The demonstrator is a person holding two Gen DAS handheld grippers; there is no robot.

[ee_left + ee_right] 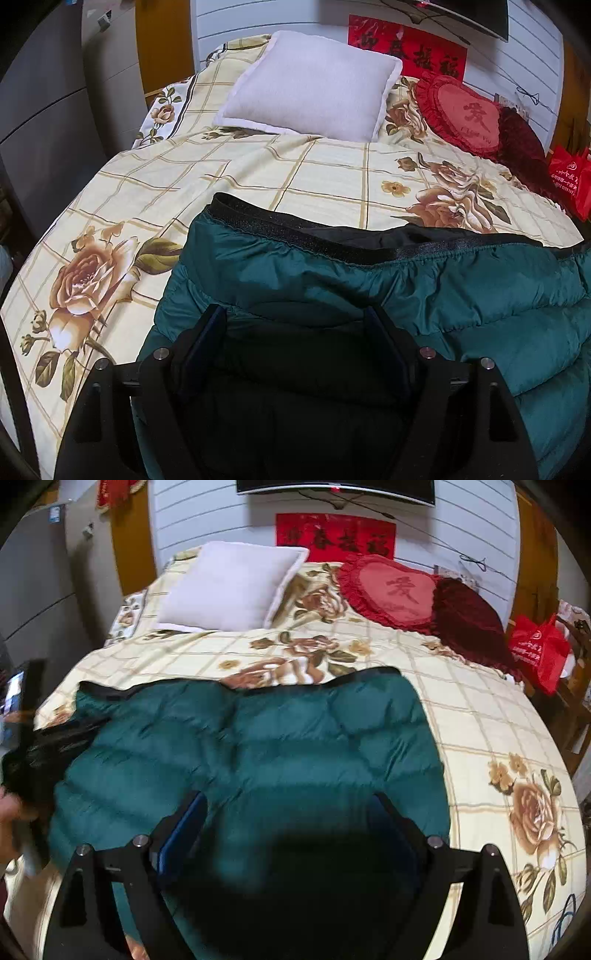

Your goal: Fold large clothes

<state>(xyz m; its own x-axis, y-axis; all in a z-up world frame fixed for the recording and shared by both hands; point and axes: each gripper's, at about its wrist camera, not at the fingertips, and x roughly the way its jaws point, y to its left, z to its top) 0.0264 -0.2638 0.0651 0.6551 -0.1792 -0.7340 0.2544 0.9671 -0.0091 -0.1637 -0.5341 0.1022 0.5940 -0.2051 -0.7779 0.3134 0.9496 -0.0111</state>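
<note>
- While both grippers hang with jaws apart, the jacket [258, 753] lies flat on the bed [332, 173], near its front edge.
- Left gripper [295, 325]: over the jacket's left part.
- Right gripper [288, 812]: over its right part, seemingly clear of the fabric.

Teal jacket [280, 738] – quilted puffer cloth, slight satin sheen, soft ridges; black elastic hem band [332, 236] looks matt with faint sparkle, black lining [376, 236] smooth. Bedsheet [258, 173] – matt printed cotton-like cloth, lightly creased. White pillow [310, 85] fuzzy, towel-like. Heart cushion [391, 594] red cloth with ruffled edge; dark red cushion [469, 620] plush, velvety. Red bag [539, 650] thin, non-woven look. Red banner [336, 535] looks like glossy paper. Wall panels [207, 513] smooth white. Left gripper [297, 328] and right gripper [290, 808] matt black plastic, shiny metal bolts, blue pads.
</note>
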